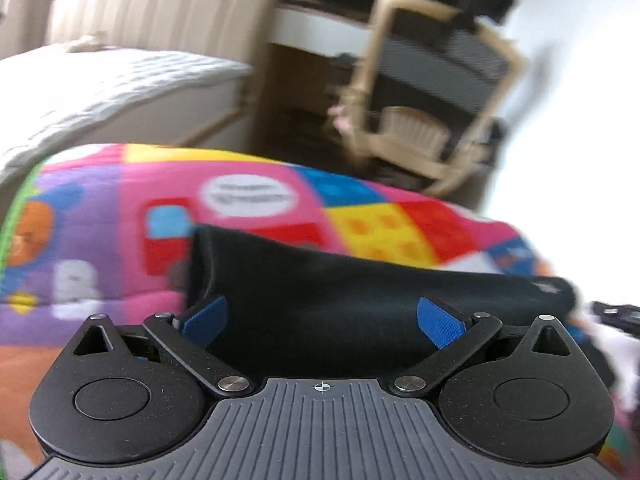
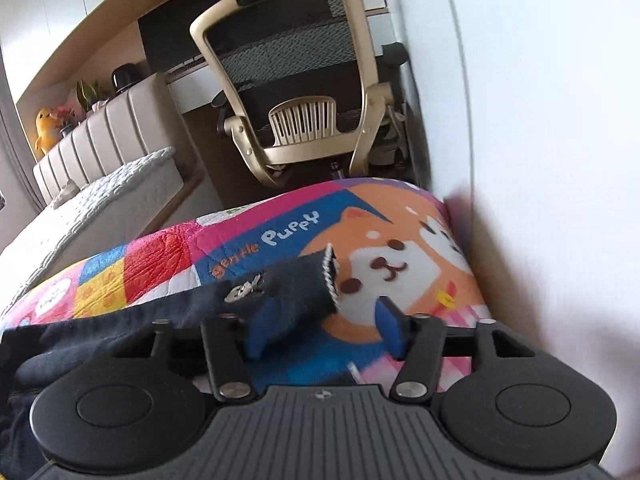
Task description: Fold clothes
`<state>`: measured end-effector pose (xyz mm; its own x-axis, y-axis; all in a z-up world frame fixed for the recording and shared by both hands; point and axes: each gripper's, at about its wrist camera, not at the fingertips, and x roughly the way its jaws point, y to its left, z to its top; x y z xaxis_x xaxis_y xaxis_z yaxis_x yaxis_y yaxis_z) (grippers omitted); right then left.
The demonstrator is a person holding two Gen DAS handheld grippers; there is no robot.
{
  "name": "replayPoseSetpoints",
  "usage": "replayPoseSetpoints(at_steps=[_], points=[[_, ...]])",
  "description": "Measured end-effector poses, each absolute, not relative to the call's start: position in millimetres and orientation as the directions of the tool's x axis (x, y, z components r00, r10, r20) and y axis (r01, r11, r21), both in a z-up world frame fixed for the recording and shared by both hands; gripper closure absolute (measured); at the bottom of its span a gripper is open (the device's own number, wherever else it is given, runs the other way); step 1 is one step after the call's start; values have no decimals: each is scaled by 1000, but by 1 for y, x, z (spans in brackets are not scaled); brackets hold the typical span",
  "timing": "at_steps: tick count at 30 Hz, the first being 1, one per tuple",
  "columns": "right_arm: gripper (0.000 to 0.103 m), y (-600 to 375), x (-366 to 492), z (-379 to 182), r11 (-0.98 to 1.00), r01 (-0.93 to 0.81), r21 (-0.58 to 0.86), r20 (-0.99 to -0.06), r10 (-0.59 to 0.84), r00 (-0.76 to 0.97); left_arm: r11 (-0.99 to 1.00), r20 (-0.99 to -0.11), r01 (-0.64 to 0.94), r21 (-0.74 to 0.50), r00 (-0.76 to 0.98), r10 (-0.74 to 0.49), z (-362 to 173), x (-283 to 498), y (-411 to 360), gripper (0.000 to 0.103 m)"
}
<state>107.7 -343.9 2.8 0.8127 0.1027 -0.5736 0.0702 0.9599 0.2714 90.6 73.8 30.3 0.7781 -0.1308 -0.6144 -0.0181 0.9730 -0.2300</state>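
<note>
A black garment (image 1: 320, 300) lies on a colourful cartoon quilt (image 1: 256, 184). My left gripper (image 1: 322, 320) is open, its blue pads wide apart over the garment's near part, which fills the gap between them. In the right wrist view the same black garment (image 2: 296, 284) stretches to the left, with a white-stitched cuff or hem end and a small silver emblem. My right gripper (image 2: 320, 328) is open; its left blue pad (image 2: 260, 332) touches the garment's end and the right pad (image 2: 390, 328) stands apart over the quilt (image 2: 400, 256).
A beige mesh office chair (image 2: 296, 80) stands beyond the quilt by a desk. A bed with a grey-white cover (image 1: 100, 88) and padded headboard is on the left. A white wall (image 2: 540, 120) runs close along the right.
</note>
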Motion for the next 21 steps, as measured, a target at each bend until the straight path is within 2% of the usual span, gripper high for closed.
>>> replayPoseSetpoints(at_steps=[3,4,5,8,11,16,21], points=[[46,-339,129,-10,948,64,313,-583,138,801,983,-648,-68,-169,759,-59,21,100,79,0],[55,-336,133,-14,945,57,323,-582,151,799,987,-658,-76,-144,752,-38,18,102,80,0],[75,-333,135,-15,942,47,332,-577,163,801,989,-668,-84,-119,744,-18,15,104,81,0],[94,-331,135,-17,930,40,365,-581,193,791,988,-689,-64,-138,723,-49,11,109,86,3],[95,-340,123,-18,922,57,384,-587,196,785,986,-686,-13,-164,720,-105,13,105,82,5],[94,-357,95,-18,927,122,354,-592,122,796,978,-691,72,-197,698,-191,11,97,68,5],[71,-359,77,-8,935,171,312,-566,39,823,993,-692,27,-114,715,-99,11,86,58,5]])
